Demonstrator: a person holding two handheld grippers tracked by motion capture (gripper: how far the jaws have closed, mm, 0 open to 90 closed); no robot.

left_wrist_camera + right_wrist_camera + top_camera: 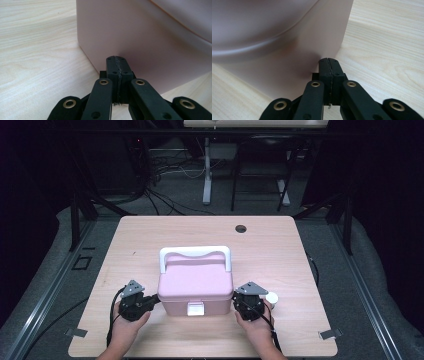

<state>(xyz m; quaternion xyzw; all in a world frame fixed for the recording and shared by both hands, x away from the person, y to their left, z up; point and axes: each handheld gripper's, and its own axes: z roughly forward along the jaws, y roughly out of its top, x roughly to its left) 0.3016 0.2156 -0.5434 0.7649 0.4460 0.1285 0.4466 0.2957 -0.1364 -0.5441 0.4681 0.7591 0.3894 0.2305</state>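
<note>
Pressing both closed claws, left claw (150,301) and right claw (239,301), against the stiff, likely slippery pink box (195,287), you should squeeze its low side walls evenly.

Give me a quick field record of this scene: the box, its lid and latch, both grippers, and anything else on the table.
box: pink box with a white handle, near the table's front middle
lid: closed
latch: white latch on the front face, down
left gripper: jaws shut, tips against the box's left side wall
right gripper: jaws shut, tips against the box's right side wall
other: small white round object behind the right gripper
table: light wood, round hole near the far edge
</note>
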